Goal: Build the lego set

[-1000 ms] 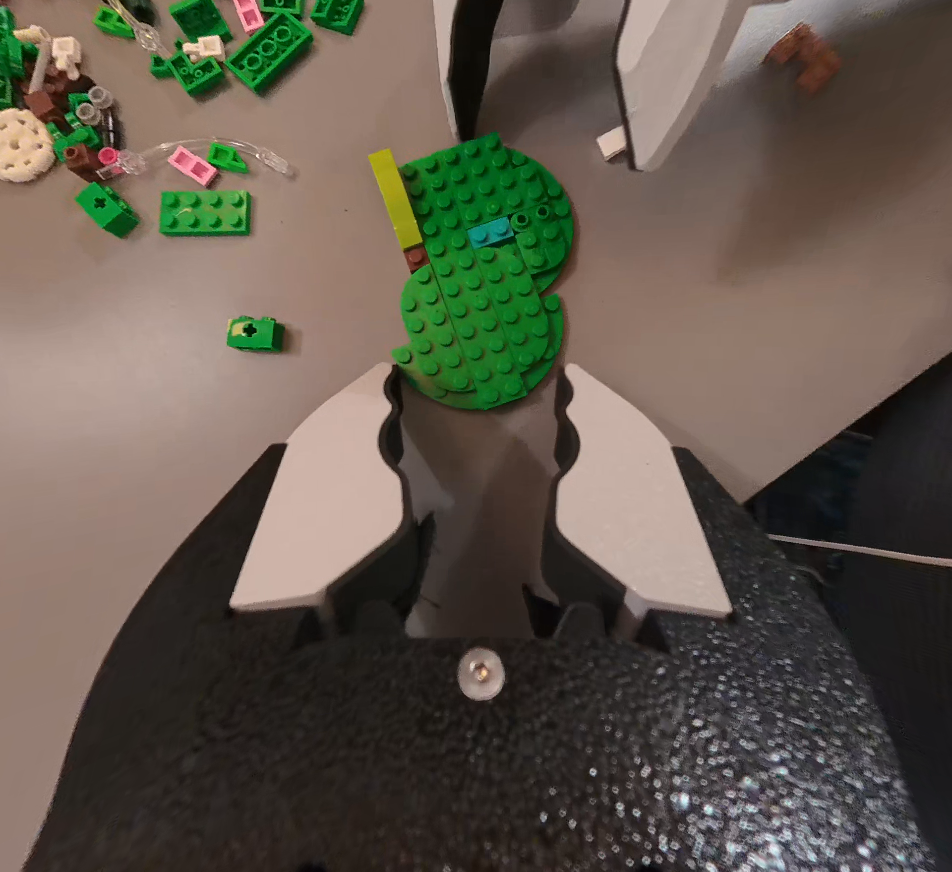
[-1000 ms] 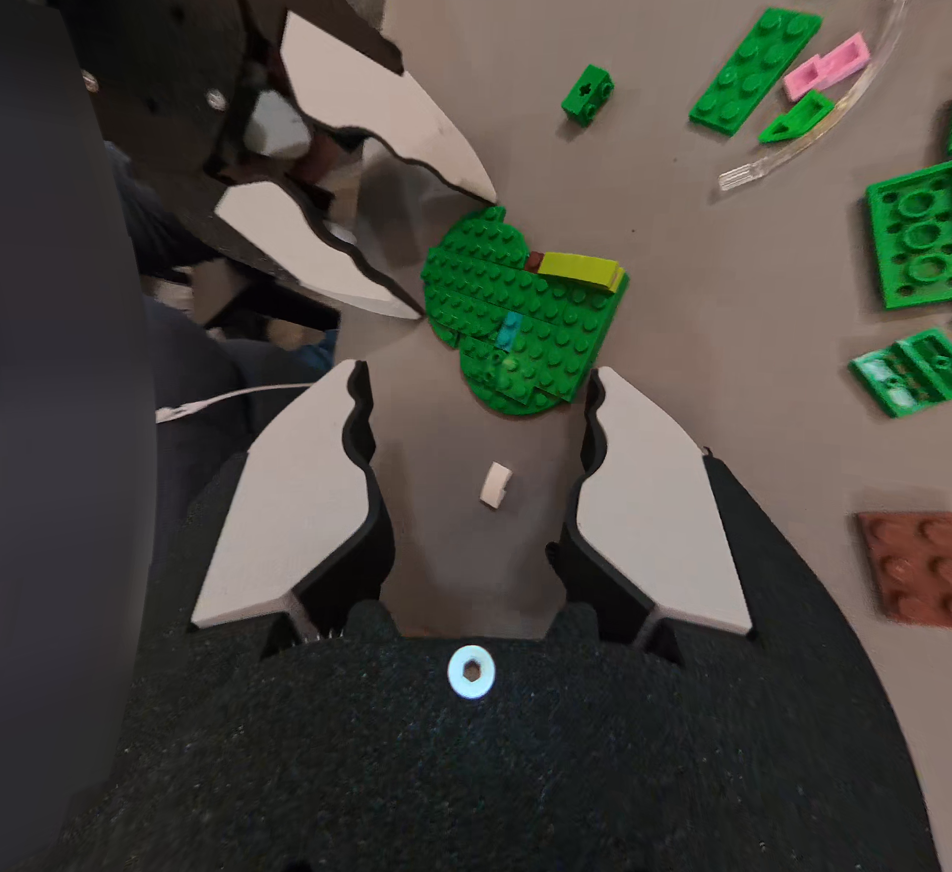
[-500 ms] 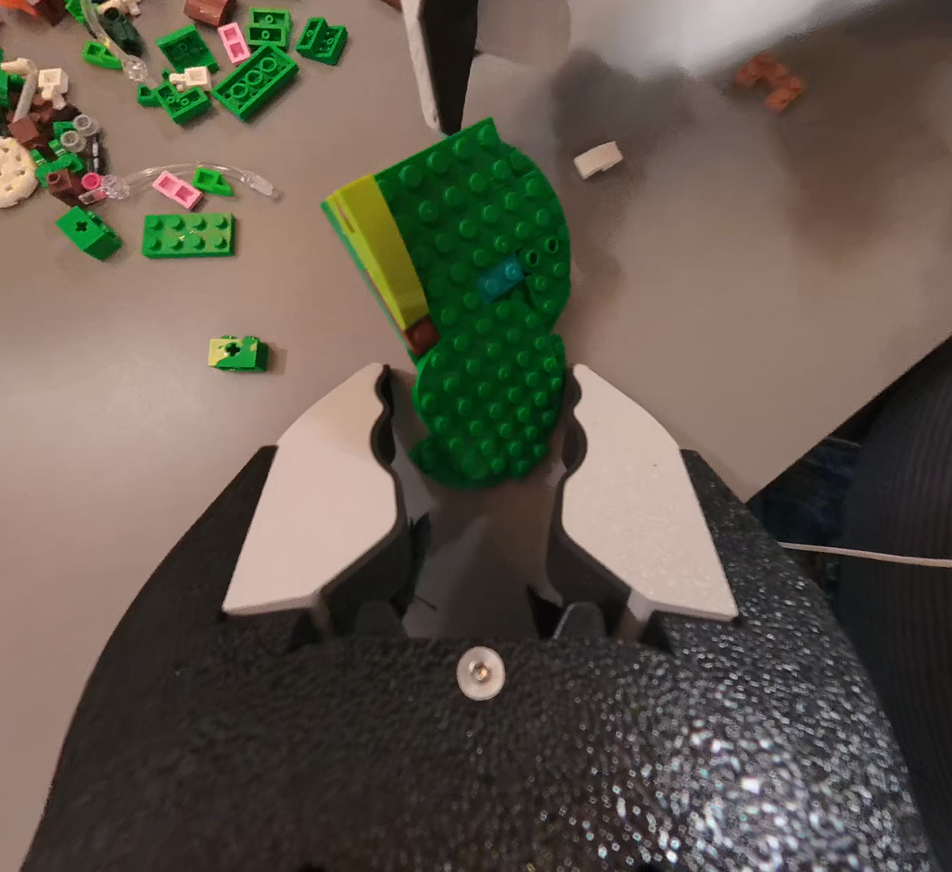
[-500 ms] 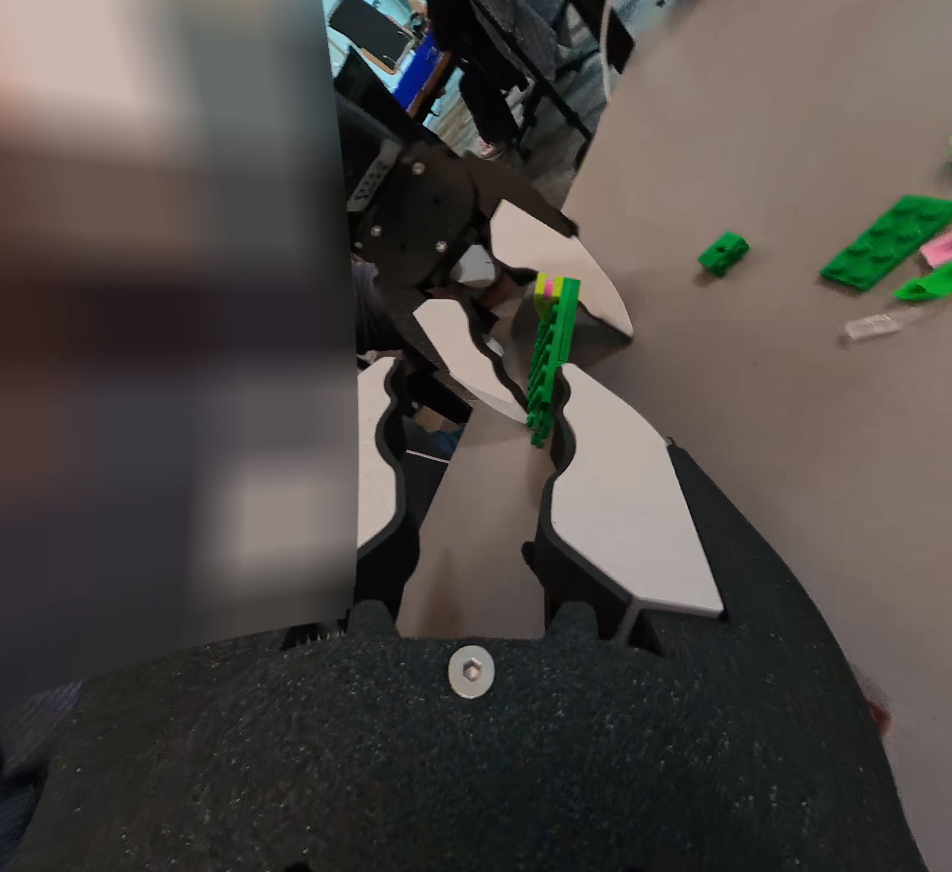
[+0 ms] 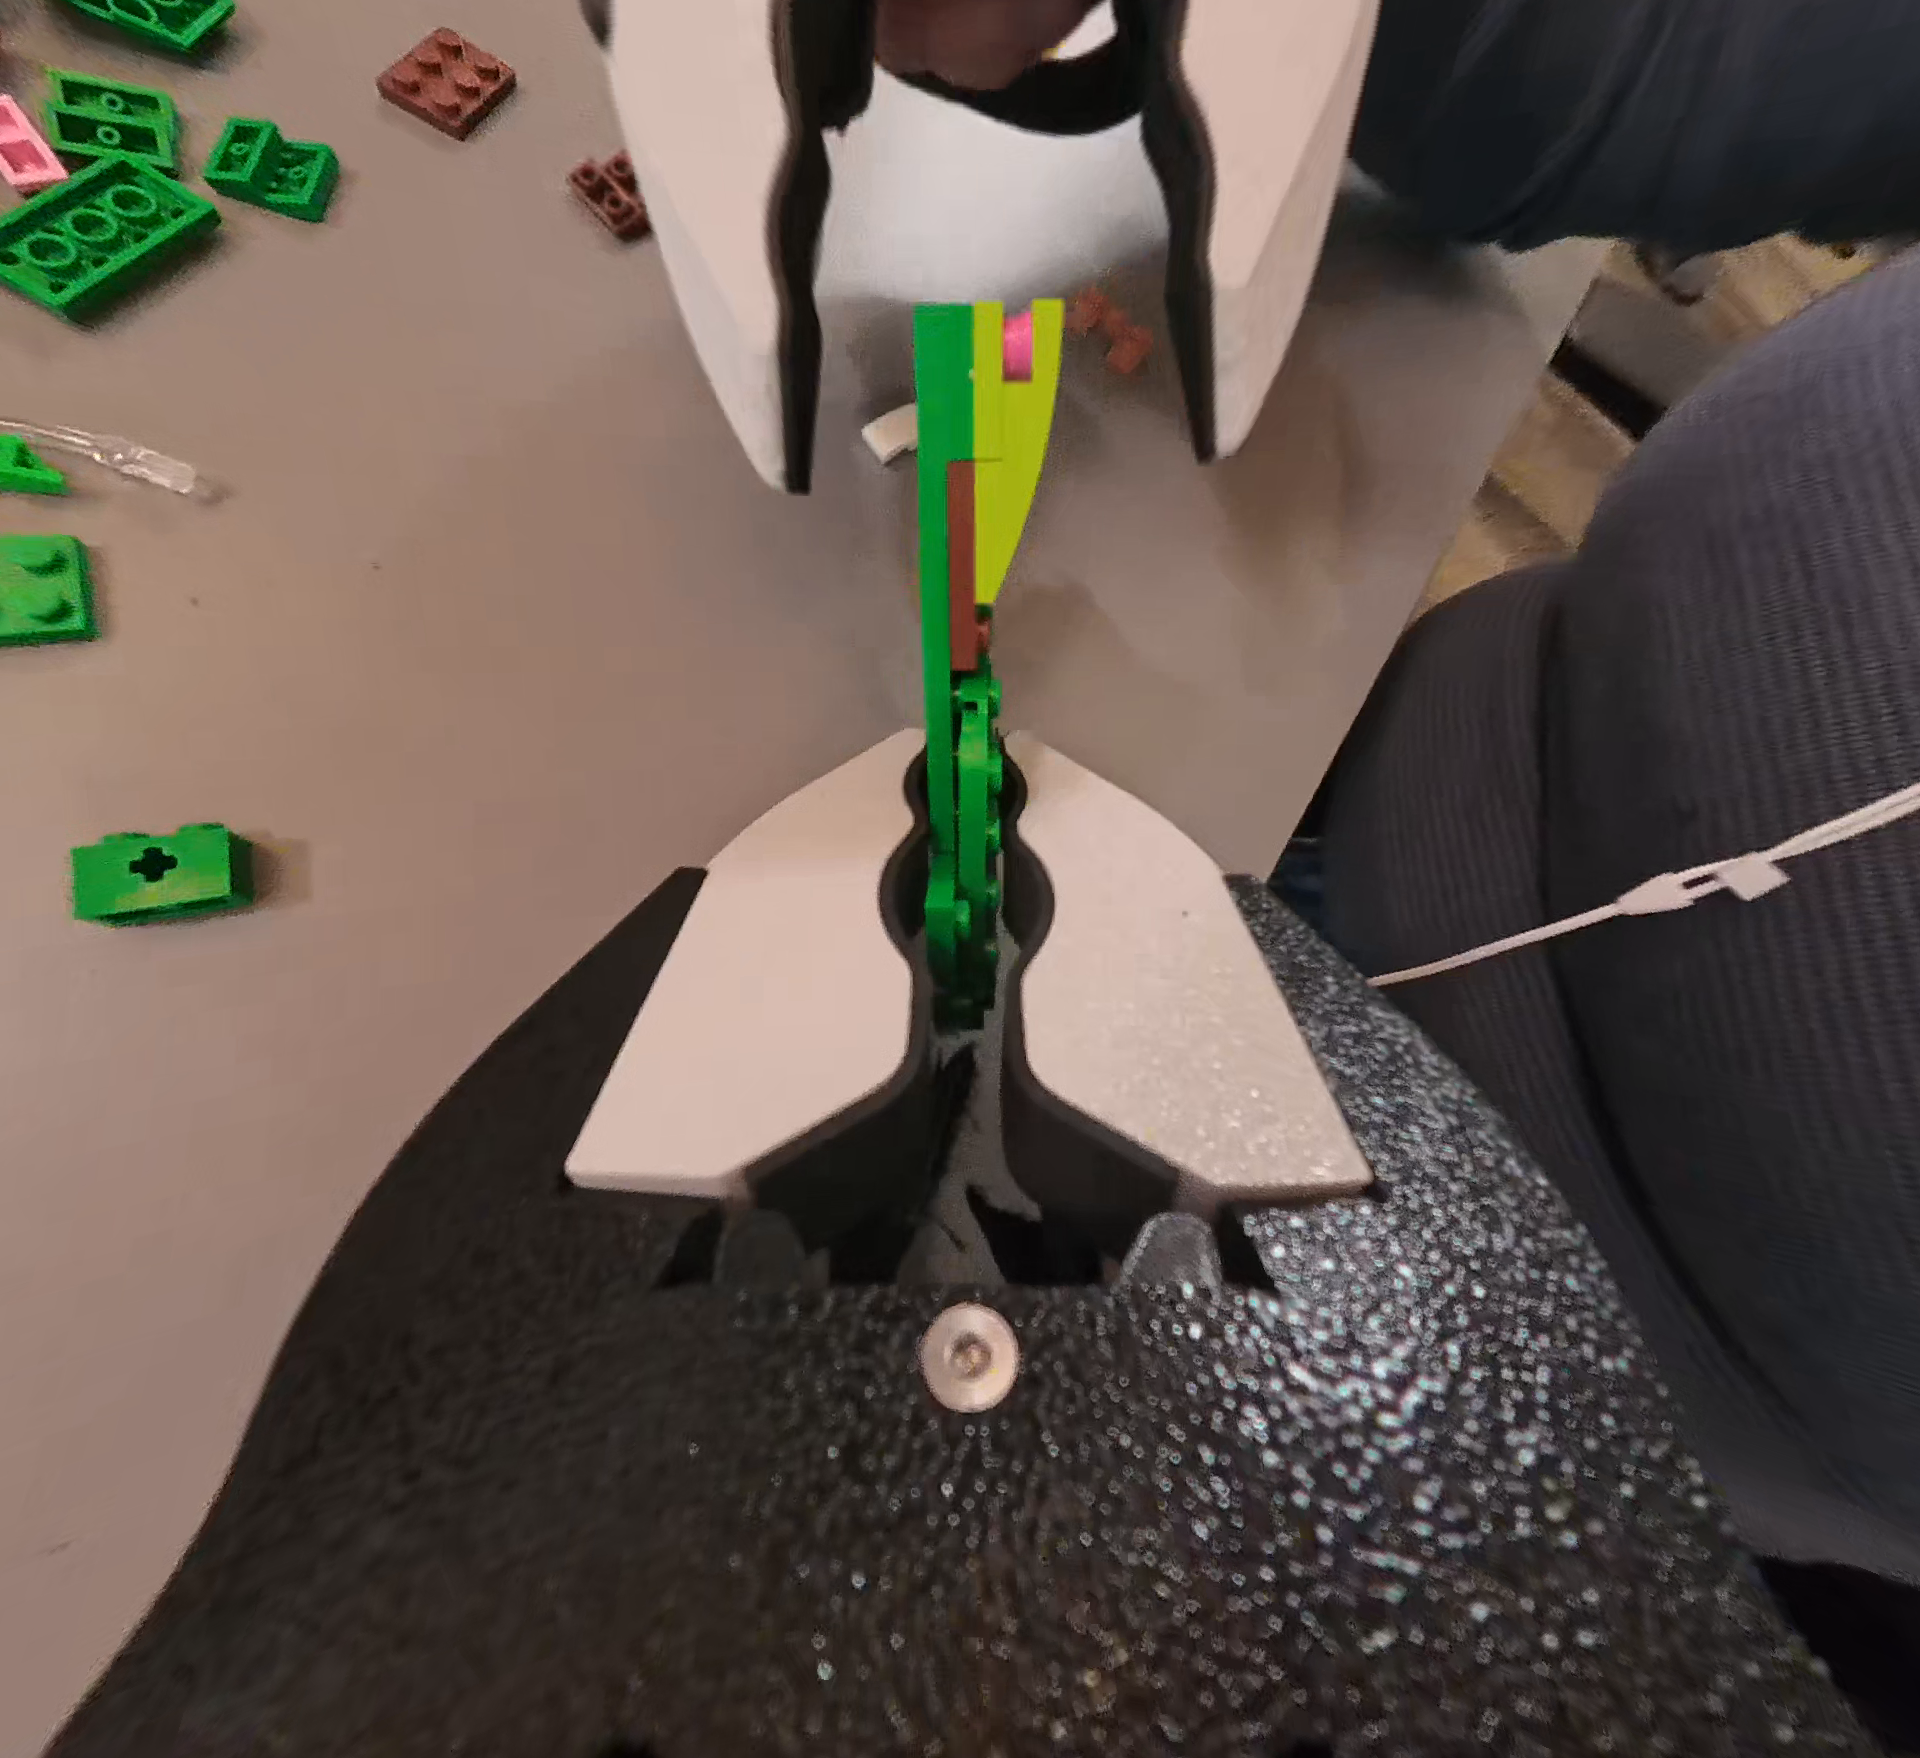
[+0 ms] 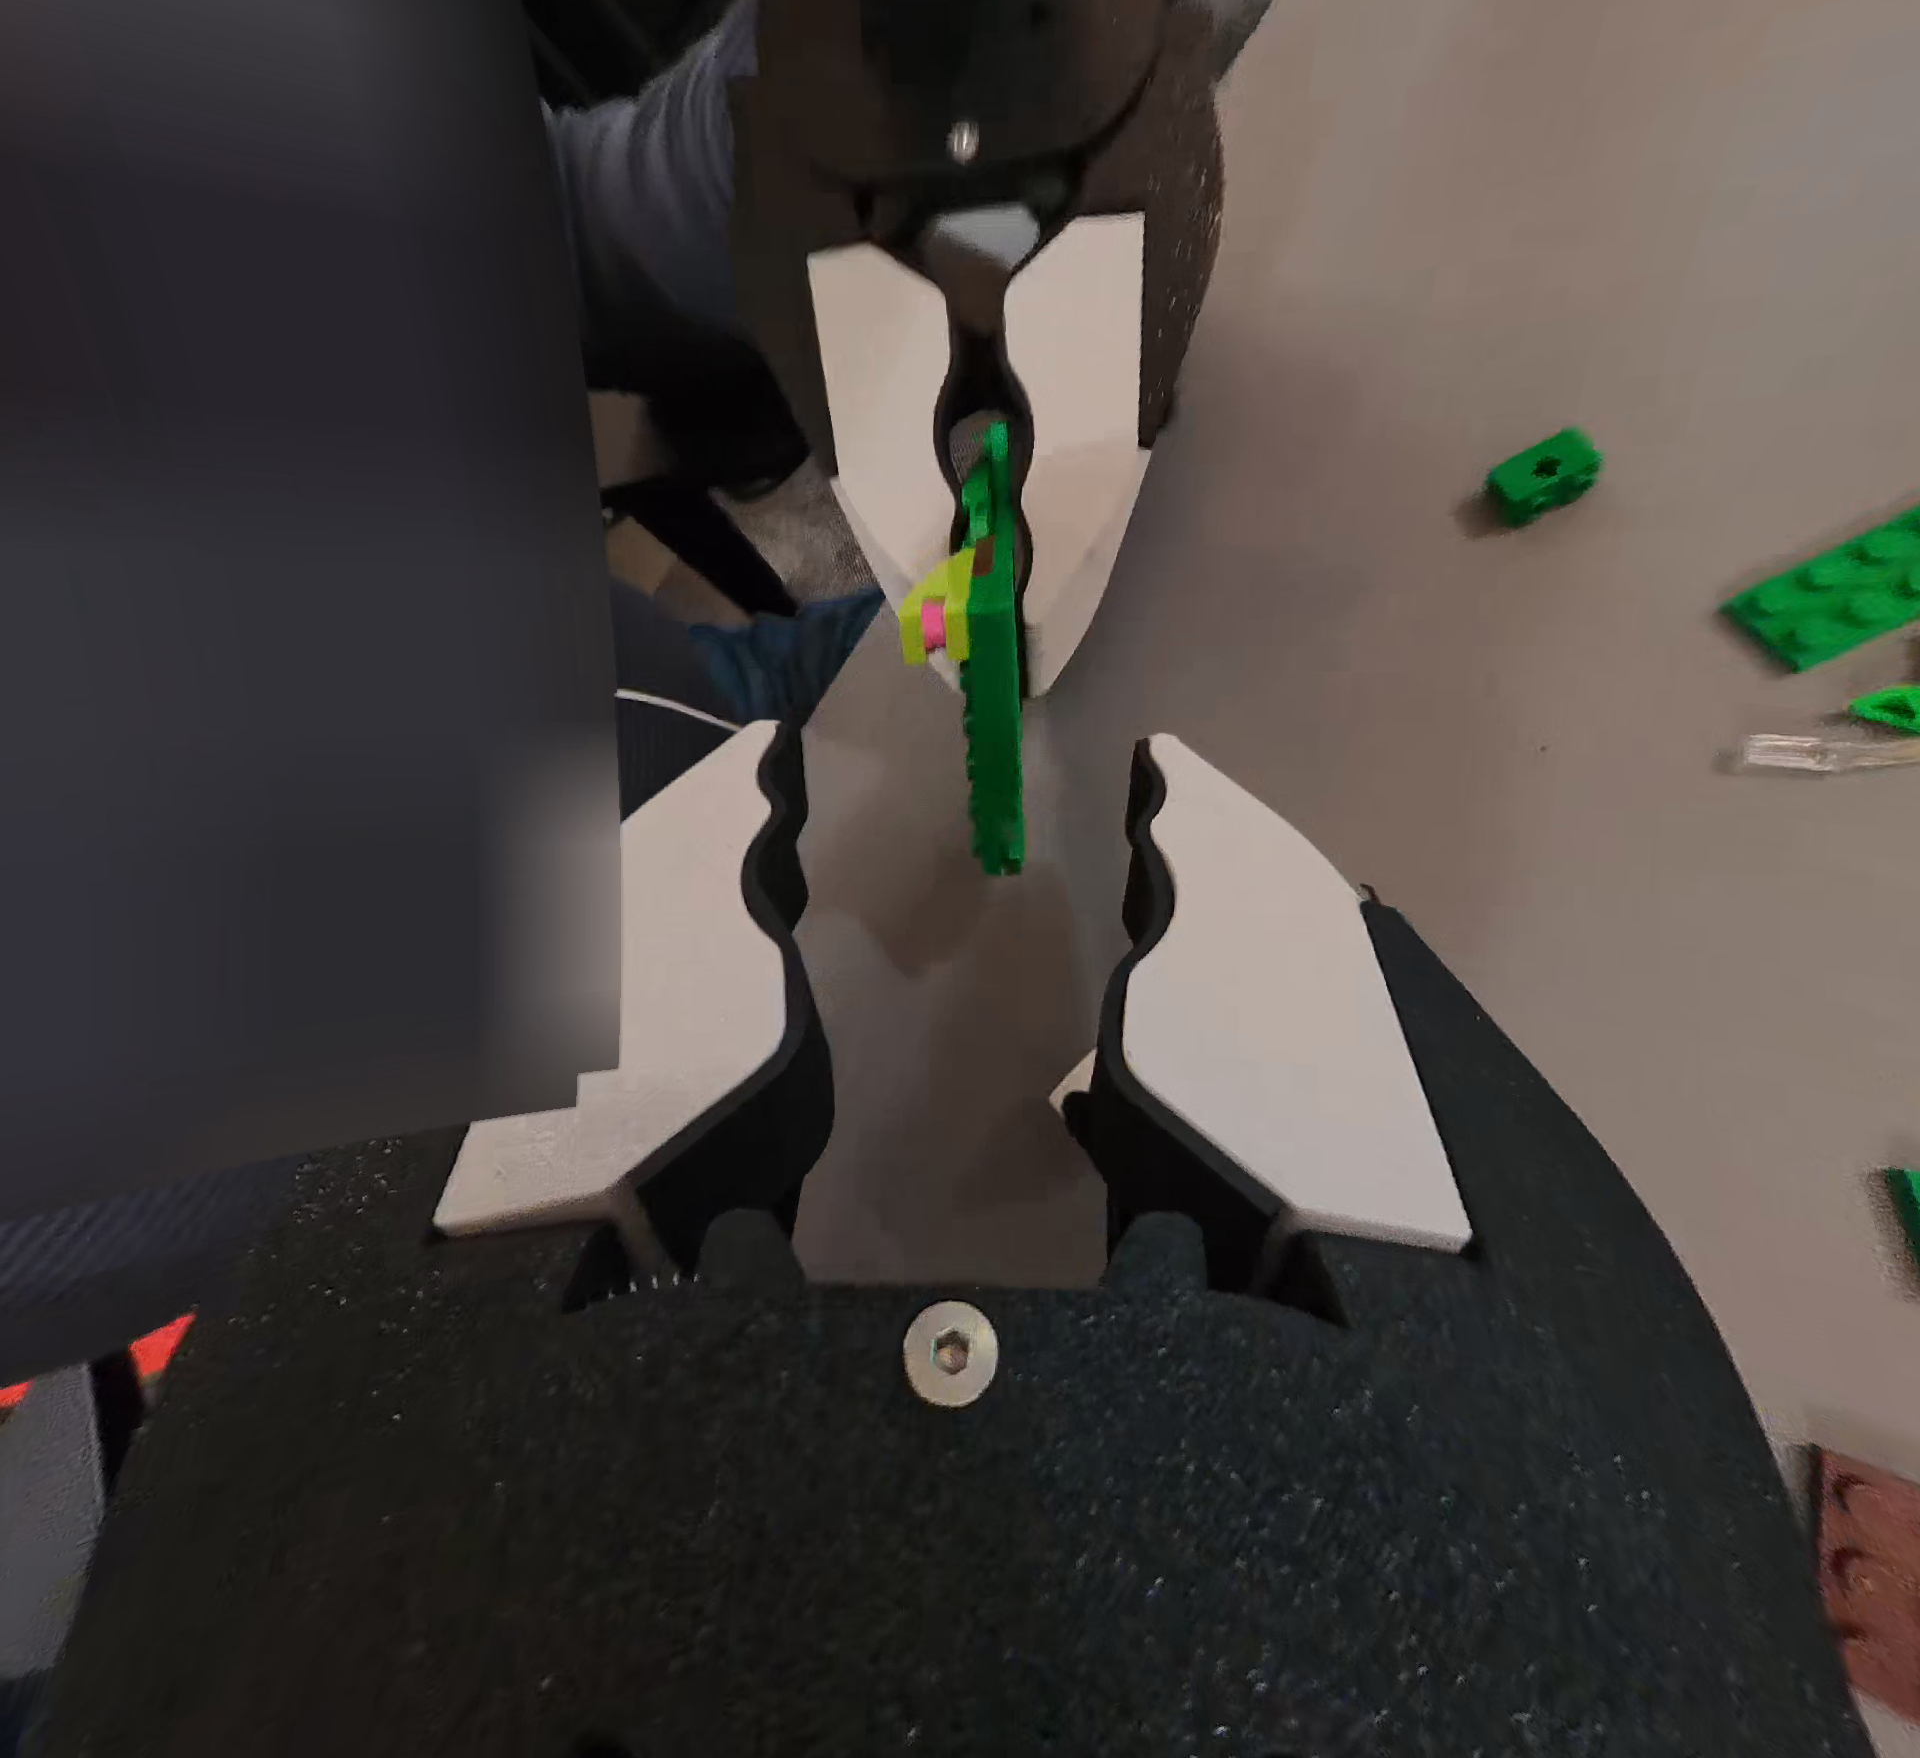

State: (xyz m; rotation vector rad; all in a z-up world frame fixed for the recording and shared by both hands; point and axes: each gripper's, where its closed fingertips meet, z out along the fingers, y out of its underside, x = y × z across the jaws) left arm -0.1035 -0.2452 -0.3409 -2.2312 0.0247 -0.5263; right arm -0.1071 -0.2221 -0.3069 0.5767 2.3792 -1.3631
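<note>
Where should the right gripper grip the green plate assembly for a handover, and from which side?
Judging by its pose, the bare free end of the green plate assembly. It stands on edge, clamped in the left gripper, pointing into the open right gripper. Approach end-on, closing across both flat faces, short of the lime piece.

Right gripper (image 6: 966, 778) open, facing left gripper (image 6: 982, 586), which clamps green plate assembly (image 6: 992, 732) edge-on above table (image 6: 1455, 254).

Green plate assembly (image 6: 992, 721) edge-on between gaping right tongs (image 6: 961, 835), bare table (image 5: 520, 669) leftward
</note>
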